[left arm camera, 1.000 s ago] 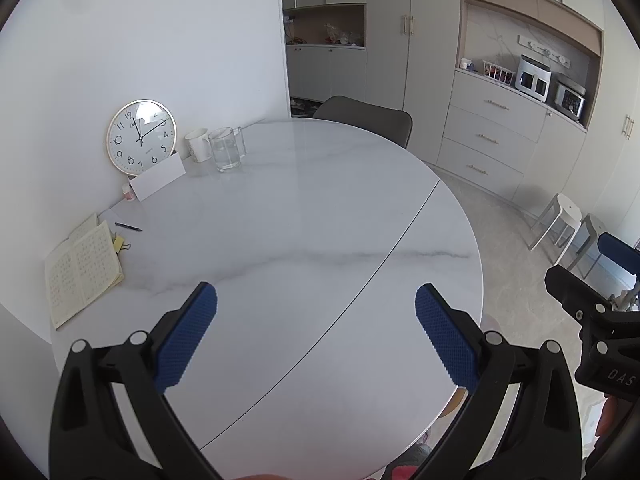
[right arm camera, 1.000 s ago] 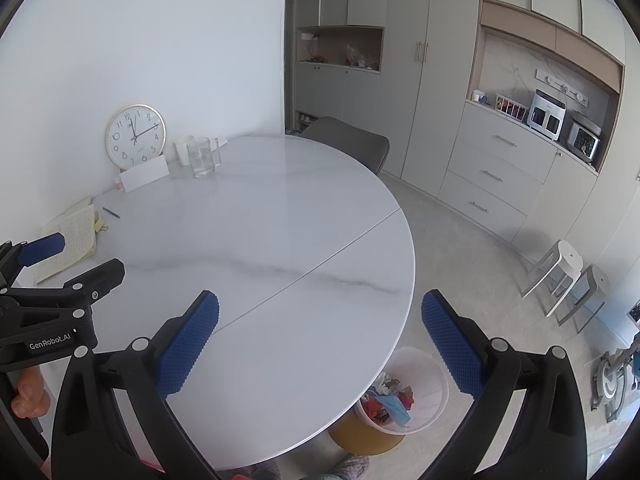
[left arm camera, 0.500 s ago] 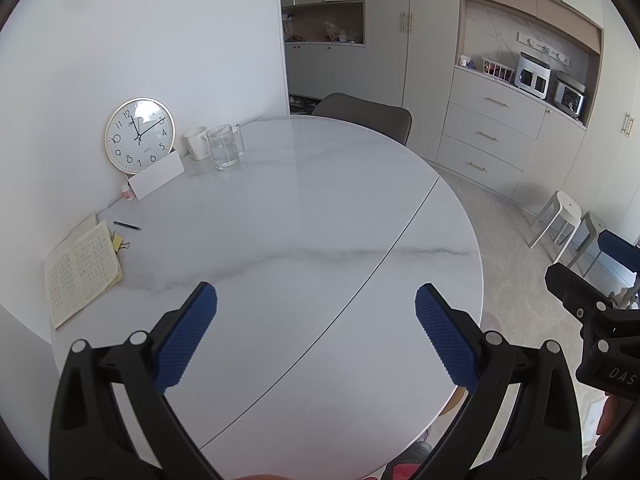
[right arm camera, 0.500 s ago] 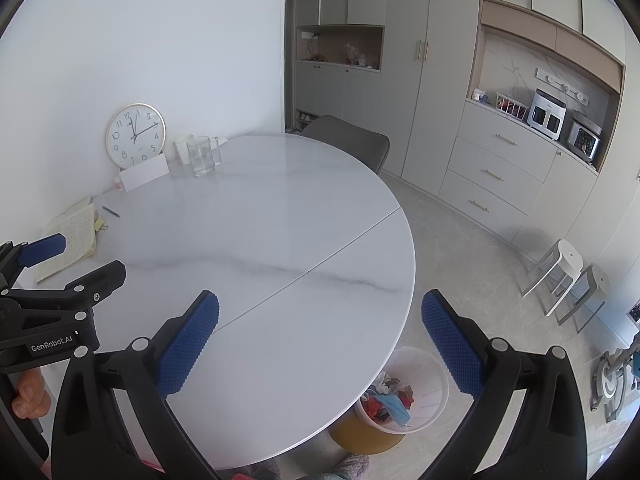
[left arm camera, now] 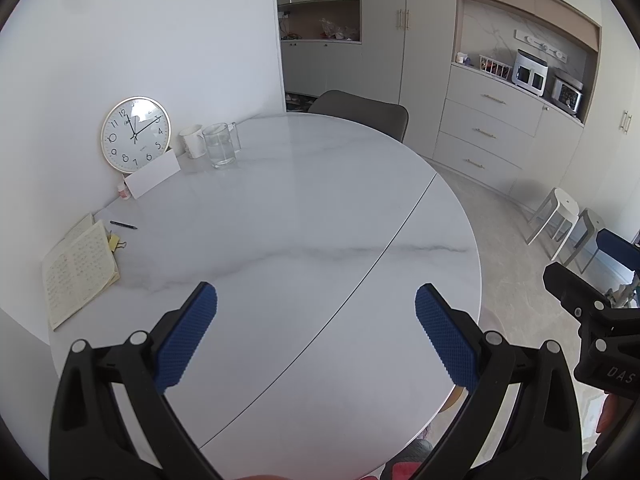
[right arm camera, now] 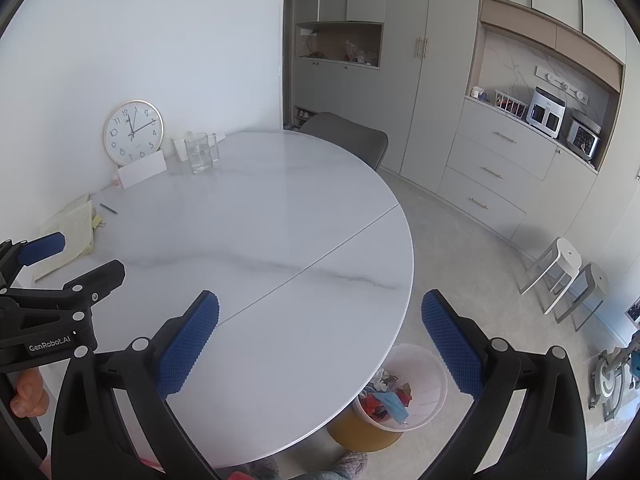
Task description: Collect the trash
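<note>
A white trash bin [right arm camera: 424, 376] stands on the floor by the near right edge of the round white marble table [right arm camera: 256, 240], with colourful trash inside [right arm camera: 386, 398]. My right gripper [right arm camera: 320, 340] is open and empty, held above the table's near edge. My left gripper [left arm camera: 316, 336] is open and empty above the table's near part [left arm camera: 300, 220]. Each gripper shows in the other's view: the left one at the left edge [right arm camera: 60, 276], the right one at the right edge [left arm camera: 592, 312]. No loose trash shows on the table top.
At the table's far left stand a clock [left arm camera: 135, 134], a white card [left arm camera: 152, 178], a mug [left arm camera: 193, 141] and a glass jug [left arm camera: 219, 149]. An open notebook [left arm camera: 78, 272], pen [left arm camera: 123, 225] and yellow clip lie left. A grey chair [left arm camera: 360, 114] and stools [right arm camera: 560, 276] stand around.
Both grippers stay open and nearly still. The left wrist view has drifted very slightly.
</note>
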`<state>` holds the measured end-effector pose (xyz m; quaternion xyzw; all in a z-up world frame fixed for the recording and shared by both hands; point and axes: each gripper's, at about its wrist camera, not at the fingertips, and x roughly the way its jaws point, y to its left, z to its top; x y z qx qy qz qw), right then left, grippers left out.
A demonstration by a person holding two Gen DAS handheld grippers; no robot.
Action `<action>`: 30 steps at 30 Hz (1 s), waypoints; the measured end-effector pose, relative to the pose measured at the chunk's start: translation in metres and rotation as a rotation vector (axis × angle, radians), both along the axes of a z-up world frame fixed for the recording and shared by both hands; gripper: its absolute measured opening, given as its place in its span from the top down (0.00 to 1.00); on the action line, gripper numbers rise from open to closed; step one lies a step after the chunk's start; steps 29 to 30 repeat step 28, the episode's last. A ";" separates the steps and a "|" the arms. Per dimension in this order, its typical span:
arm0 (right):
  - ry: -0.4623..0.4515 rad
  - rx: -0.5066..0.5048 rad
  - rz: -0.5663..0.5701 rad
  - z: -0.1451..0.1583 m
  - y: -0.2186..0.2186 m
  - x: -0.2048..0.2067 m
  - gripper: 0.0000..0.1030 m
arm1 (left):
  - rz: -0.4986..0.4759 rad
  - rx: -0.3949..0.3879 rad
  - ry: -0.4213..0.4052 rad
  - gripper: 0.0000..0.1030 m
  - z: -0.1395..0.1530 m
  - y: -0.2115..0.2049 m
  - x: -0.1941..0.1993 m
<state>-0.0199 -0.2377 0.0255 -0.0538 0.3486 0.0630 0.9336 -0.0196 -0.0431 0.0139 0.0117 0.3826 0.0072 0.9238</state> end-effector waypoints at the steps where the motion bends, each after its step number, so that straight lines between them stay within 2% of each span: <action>1: -0.001 0.000 0.000 0.000 0.000 0.000 0.02 | 0.000 0.000 0.001 0.08 0.000 0.000 0.000; 30: 0.027 -0.005 0.015 -0.009 0.000 0.010 0.02 | 0.017 -0.009 0.046 0.08 -0.009 0.005 0.013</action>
